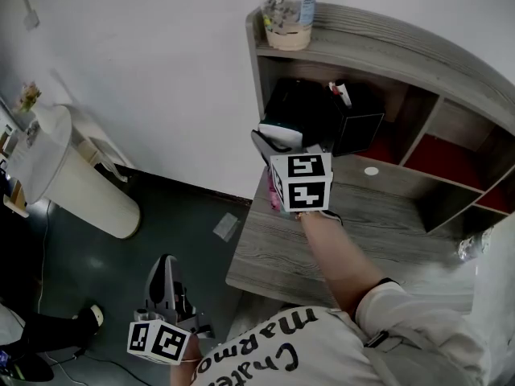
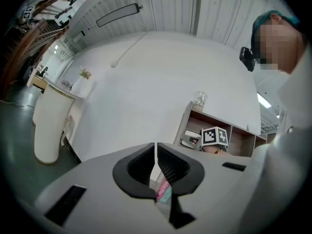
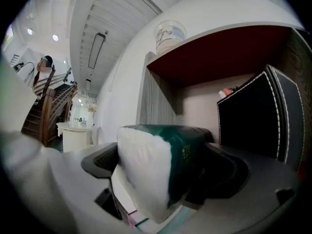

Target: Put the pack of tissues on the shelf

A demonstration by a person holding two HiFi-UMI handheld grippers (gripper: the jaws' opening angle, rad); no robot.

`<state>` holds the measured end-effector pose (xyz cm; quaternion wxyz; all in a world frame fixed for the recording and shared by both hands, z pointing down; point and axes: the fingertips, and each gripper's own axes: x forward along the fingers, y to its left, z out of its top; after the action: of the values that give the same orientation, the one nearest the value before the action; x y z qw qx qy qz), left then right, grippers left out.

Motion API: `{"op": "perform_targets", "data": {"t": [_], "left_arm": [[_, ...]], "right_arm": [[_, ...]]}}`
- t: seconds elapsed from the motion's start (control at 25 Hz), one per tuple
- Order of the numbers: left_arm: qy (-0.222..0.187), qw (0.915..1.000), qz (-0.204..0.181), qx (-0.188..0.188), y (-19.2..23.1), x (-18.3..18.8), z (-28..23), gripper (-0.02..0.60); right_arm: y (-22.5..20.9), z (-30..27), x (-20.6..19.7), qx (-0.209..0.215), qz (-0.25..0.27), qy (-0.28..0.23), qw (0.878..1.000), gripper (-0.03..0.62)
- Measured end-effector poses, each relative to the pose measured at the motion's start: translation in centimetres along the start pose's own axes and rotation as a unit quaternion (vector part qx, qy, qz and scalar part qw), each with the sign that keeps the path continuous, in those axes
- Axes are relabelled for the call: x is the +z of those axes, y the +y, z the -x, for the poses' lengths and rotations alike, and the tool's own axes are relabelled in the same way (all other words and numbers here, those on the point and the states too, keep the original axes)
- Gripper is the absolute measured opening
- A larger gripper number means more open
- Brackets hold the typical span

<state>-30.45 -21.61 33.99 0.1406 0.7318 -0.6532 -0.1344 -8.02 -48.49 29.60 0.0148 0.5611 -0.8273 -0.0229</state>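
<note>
Interior of what appears to be an office lobby or reception hall. Indicators: a grey wood-grain counter (image 1: 273,252) carrying a compartmented shelf (image 1: 386,43), a white rounded stand (image 1: 80,185) bearing flowers (image 2: 86,74), a slatted ceiling (image 3: 122,13) with strip light (image 3: 95,50), and a wooden staircase (image 3: 43,112).

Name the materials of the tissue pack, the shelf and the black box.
The pack of tissues: soft white paper in dark-green plastic film, apparently; its end bulges. The shelf: grey wood or laminate, matte, visible grain. The black box: likely faux leather, white edge stitching.
</note>
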Motion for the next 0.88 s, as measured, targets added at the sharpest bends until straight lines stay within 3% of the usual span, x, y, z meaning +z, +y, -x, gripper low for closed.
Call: {"op": "perform_targets", "data": {"t": [0.88], "left_arm": [[-0.035,0.9993,-0.01,0.012,-0.6,1.9,4.9,0.028]], "right_arm": [[0.6,2.0,0.3,0.037,-0.024,0.043,0.998,0.535]]}}
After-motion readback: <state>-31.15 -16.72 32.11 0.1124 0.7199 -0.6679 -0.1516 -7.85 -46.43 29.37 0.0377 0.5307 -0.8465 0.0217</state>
